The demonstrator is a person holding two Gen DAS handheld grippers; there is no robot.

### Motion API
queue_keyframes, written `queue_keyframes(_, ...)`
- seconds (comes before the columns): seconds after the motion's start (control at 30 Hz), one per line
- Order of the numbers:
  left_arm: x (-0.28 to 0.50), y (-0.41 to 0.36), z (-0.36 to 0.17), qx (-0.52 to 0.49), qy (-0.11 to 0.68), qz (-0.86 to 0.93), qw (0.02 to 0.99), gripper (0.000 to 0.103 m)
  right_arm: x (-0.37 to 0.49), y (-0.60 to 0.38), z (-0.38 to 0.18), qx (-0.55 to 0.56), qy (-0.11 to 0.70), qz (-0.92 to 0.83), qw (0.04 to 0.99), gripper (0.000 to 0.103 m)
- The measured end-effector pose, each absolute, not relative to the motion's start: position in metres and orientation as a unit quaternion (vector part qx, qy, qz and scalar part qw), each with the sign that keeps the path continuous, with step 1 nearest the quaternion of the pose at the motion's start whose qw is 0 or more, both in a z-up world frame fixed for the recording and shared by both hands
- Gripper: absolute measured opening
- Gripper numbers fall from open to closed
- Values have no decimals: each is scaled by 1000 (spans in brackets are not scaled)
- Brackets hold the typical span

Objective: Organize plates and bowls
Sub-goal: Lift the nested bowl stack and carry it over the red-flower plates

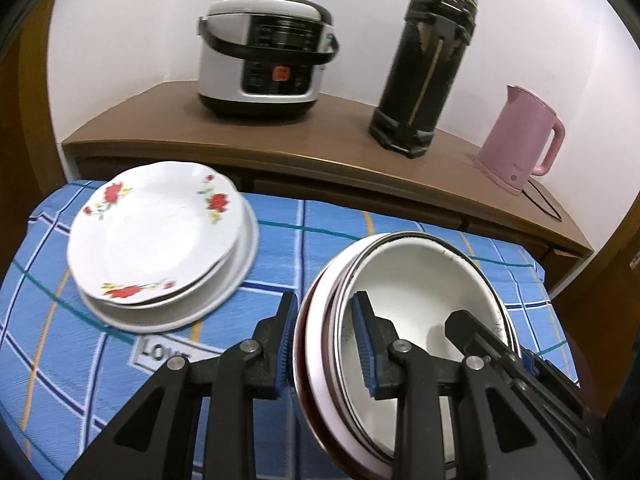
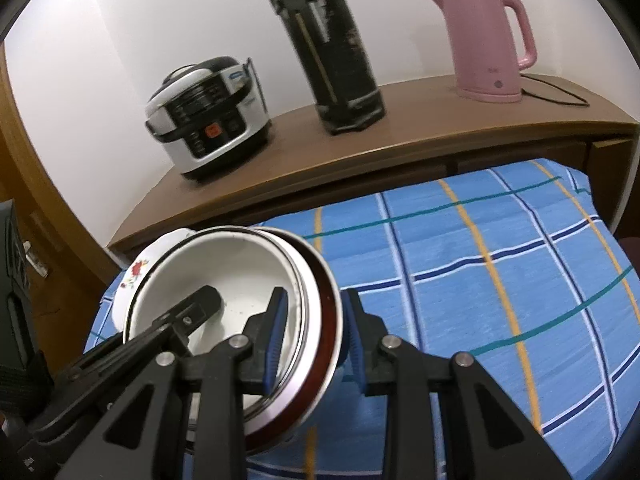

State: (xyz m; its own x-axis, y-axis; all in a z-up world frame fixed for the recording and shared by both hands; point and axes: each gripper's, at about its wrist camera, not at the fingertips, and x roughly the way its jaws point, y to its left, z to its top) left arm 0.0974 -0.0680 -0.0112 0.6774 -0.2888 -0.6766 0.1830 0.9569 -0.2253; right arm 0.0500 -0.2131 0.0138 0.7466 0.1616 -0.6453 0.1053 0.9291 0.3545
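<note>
A stack of nested bowls [image 1: 420, 280], a white enamel one inside a white bowl with a dark red outside, is held between both grippers over the blue checked cloth. My left gripper [image 1: 326, 340] is shut on the stack's left rim, one blue pad inside and one outside. My right gripper [image 2: 316, 336] is shut on the opposite rim of the bowl stack [image 2: 224, 264]. Each gripper shows in the other's view: the right gripper [image 1: 500, 344] and the left gripper [image 2: 200, 304]. A stack of white plates [image 1: 160, 240], the top one with red flowers, sits on the cloth to the left; its floral plate [image 2: 138, 270] peeks out behind the bowls.
The table wears a blue checked cloth [image 2: 480, 280]. Behind it runs a brown sideboard [image 1: 320, 136] against a white wall, carrying a silver rice cooker [image 1: 264, 52], a tall black thermos [image 1: 428, 64] and a pink kettle [image 1: 520, 136] with its cord.
</note>
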Motion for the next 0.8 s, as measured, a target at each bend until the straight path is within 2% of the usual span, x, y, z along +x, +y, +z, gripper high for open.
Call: queue_keyframes(0.8,109,47,3,-90,355,-44,930,31,91,-98,23,159,359,102,914,28)
